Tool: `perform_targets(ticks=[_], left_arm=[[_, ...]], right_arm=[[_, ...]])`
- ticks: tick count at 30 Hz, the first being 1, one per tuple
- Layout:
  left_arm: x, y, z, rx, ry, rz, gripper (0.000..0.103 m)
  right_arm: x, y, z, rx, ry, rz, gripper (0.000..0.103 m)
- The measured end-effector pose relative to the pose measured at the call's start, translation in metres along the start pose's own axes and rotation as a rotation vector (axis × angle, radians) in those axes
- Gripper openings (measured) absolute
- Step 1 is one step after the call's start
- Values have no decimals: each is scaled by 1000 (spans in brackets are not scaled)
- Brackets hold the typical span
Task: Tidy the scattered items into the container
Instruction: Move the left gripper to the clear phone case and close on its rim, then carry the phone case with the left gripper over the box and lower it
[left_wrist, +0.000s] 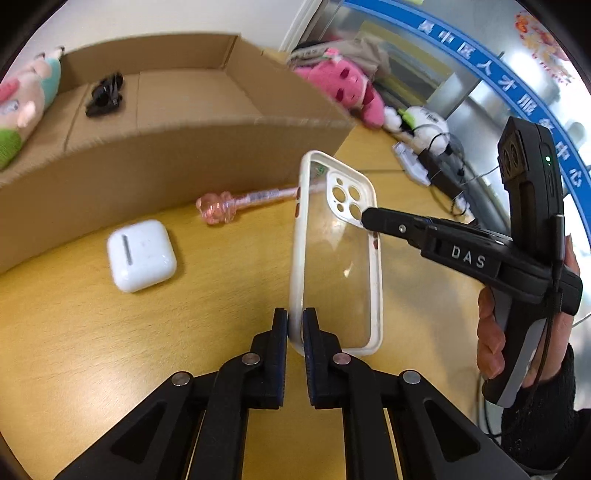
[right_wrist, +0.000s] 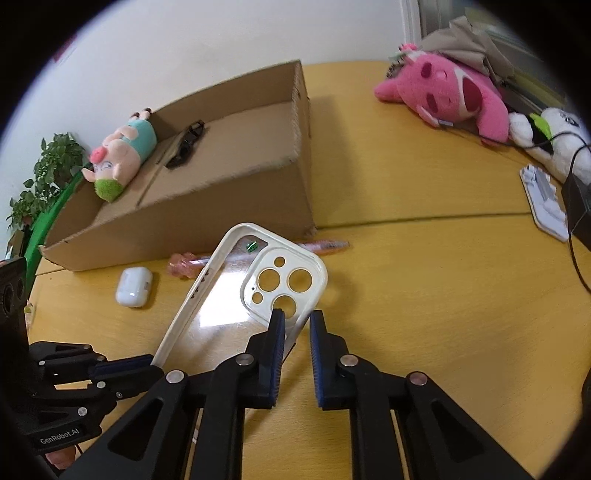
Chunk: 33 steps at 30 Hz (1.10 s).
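Two grippers clamp one phone case (left_wrist: 334, 258) above the table (left_wrist: 92, 350): the left gripper (left_wrist: 294, 325) pinches its bottom rim, the right gripper (right_wrist: 297, 325) the rim beside the camera cutout. Pulling unevenly could twist it free. Farther off, the earbud case (left_wrist: 141, 254), pink wand (left_wrist: 236, 202) and cardboard box (left_wrist: 184, 110) could be knocked.

A yellow wood-grain table (right_wrist: 424, 177) stood against a plain white wall (right_wrist: 166, 48).

A seam ran across the tabletop. At the table's far right edge lay a pink plush toy (right_wrist: 454, 92) and a white plush toy (right_wrist: 557, 136) beside black cables (right_wrist: 576, 243). A leafy green plant (right_wrist: 48, 166) stood by the left edge. Behind the right side, glass panels carried a blue banner (left_wrist: 517, 103) with white characters.
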<state>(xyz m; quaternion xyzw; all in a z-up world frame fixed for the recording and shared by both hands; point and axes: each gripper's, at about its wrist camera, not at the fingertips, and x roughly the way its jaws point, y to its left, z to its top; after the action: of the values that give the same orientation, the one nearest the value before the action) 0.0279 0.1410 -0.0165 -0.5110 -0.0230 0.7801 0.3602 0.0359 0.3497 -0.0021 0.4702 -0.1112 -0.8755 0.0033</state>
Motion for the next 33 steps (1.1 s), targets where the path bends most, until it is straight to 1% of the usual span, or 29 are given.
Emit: perform_targets(ticks=[2, 5, 7, 9, 10, 14, 16, 21, 23, 24, 26, 29, 33], left_arm=[[-17, -1, 2, -12, -37, -16, 8], [-48, -6, 15, 1, -119, -4, 8], [-68, -7, 24, 5, -171, 7, 8], [-82, -8, 34, 20, -209, 39, 8], [-86, -7, 39, 21, -218, 48, 8], [-104, -3, 63, 6, -265, 82, 8], [-117, 0, 78, 4, -303, 113, 9], [-146, 5, 125, 2, -359, 165, 10], [-157, 10, 143, -3, -381, 172, 10], [-161, 11, 159, -1, -391, 183, 10], [-166, 16, 179, 5, -405, 201, 9], [-167, 27, 210, 3, -401, 206, 9], [-150, 47, 245, -11, -364, 216, 9]], right_arm=[[-16, 8, 6, -17, -43, 8, 11], [-44, 25, 21, -54, -123, 12, 11], [-60, 40, 34, -100, -179, -11, 11], [-70, 54, 48, -148, -226, -34, 10], [-74, 58, 55, -165, -238, -32, 10], [-86, 71, 97, -201, -283, 43, 8], [-89, 83, 118, -239, -303, 49, 8], [-103, 113, 180, -334, -326, 70, 7], [-108, 126, 204, -366, -338, 61, 7], [-110, 131, 216, -375, -343, 55, 7], [-113, 141, 239, -378, -353, 34, 7], [-109, 148, 267, -374, -361, 3, 7], [-86, 147, 300, -351, -326, -15, 7]])
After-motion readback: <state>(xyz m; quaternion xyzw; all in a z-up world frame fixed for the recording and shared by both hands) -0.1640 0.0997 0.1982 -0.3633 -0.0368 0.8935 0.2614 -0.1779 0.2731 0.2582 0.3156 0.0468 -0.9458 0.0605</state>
